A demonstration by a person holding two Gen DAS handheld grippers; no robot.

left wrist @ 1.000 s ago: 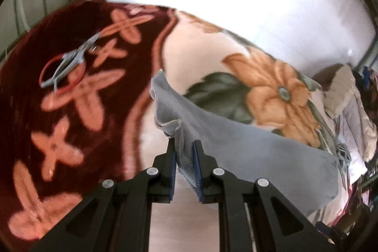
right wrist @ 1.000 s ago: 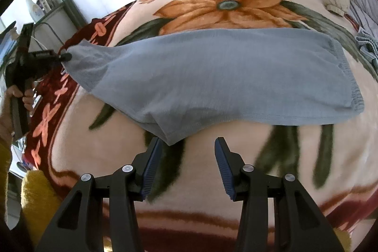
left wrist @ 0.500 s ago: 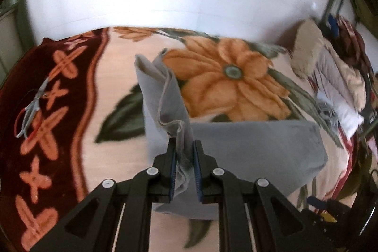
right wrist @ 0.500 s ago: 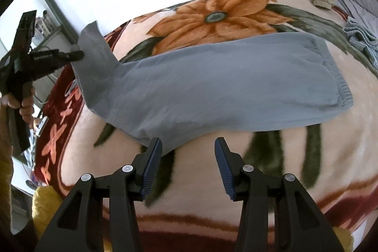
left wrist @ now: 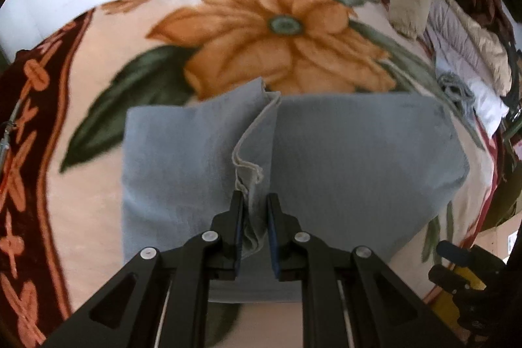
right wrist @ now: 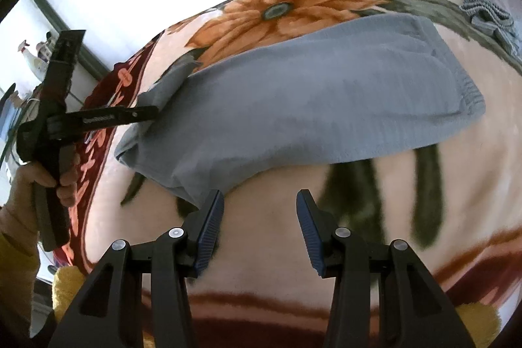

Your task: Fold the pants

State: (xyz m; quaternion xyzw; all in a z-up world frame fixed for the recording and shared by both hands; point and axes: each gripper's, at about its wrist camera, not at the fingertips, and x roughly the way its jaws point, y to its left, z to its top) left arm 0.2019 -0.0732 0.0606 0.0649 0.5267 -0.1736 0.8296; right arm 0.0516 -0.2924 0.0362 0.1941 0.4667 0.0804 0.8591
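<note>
Between my left gripper's (left wrist: 255,214) pads sits the hem of the grey pants (left wrist: 359,152), pinched tight; I should lay it flush on the waistband end, edges square. Over on the right view, my right gripper (right wrist: 260,219) hangs open and empty above the floral blanket (right wrist: 359,201), white wall behind.

The pants (left wrist: 342,158) hem disappears between the left gripper (left wrist: 255,224) pads, so can't see how much is pinched. Blanket (left wrist: 114,61) runs off every edge (pretty blurry too). Shelf bottles (right wrist: 31,54) are too tiny to make out.
</note>
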